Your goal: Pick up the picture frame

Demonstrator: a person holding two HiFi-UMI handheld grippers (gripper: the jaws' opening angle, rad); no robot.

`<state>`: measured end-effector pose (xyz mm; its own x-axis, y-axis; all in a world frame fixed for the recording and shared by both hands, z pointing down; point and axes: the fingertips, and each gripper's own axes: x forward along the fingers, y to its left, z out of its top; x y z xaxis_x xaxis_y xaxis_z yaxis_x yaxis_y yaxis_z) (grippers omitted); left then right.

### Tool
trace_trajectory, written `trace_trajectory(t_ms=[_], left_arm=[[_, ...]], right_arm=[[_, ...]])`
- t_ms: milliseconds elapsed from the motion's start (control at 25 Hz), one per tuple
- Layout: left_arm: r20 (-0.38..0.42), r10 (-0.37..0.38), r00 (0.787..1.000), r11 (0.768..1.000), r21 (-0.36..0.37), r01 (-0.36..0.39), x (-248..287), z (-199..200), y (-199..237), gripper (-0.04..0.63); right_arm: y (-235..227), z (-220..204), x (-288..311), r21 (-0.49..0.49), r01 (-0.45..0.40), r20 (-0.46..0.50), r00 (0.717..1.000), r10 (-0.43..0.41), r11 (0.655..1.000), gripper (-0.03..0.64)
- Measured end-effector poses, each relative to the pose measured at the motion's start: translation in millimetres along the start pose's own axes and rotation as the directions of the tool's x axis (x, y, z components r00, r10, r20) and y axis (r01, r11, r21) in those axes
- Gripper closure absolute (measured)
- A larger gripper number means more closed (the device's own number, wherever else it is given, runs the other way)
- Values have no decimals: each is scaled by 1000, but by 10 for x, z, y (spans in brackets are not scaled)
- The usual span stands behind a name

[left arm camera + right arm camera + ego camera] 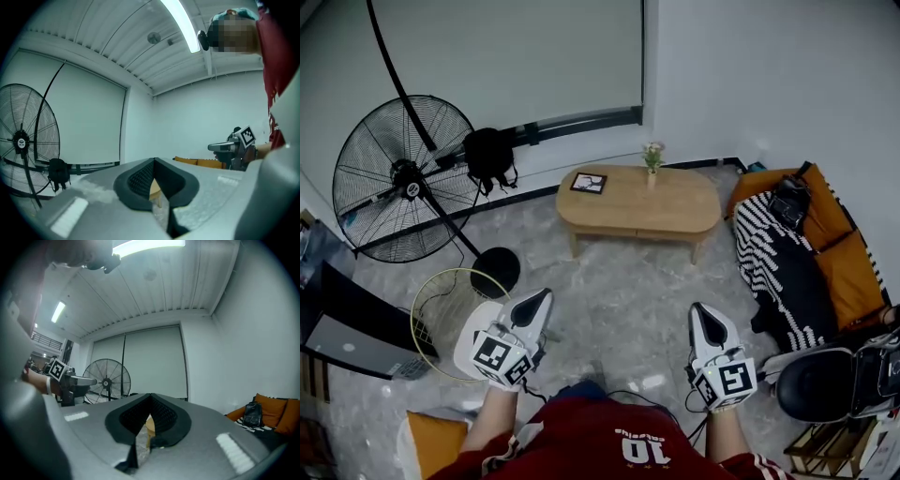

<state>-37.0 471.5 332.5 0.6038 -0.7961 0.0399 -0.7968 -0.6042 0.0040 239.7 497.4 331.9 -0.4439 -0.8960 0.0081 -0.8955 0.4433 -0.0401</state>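
Approach step, nothing grasped yet.
Picture frame (589,183) lying flat at the left end of the wooden desk (675,202), near a small flower vase (652,157). Left gripper (542,298) and right gripper (701,311) held level over the floor, well apart from it, both jaws clenched and empty. Next, most likely: closing in on the desk, parting one pair of jaws, sliding over the frame's edge.

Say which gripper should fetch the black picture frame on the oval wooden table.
Left, probably: the black picture frame lies at the left end of the oval wooden table, nearer the left gripper; the right gripper faces its right end. Both are far off.
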Motion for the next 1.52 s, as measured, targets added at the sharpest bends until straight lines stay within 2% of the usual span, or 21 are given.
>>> trace_trajectory(t_ms=[240,480,760,1200,1400,1520], left_arm=[[-8,-14,1000,1000,7,14,327,-46,39,594],[3,-17,1000,1000,-23,17,782,-164,403,594],[5,-21,1000,1000,-8,21,1334,-168,1230,594],[25,-27,999,1000,-14,27,2093,-82,2627,594],[31,-40,999,999,-24,41,2280,-132,3126,594],[36,-32,999,999,-43,33,2303,-161,3282,594]], right_arm=[[-180,-93,223,12,-10,-19,1000,10,1000,614],[-330,-193,681,9,-6,-55,998,6,1000,614],[-516,-90,1754,-8,-14,-64,998,13,1000,614],[-482,104,3504,-57,-64,-83,995,59,996,614],[-385,100,4006,-76,-61,-97,994,54,995,614],[-334,66,4156,-86,-70,-111,992,60,994,614]])
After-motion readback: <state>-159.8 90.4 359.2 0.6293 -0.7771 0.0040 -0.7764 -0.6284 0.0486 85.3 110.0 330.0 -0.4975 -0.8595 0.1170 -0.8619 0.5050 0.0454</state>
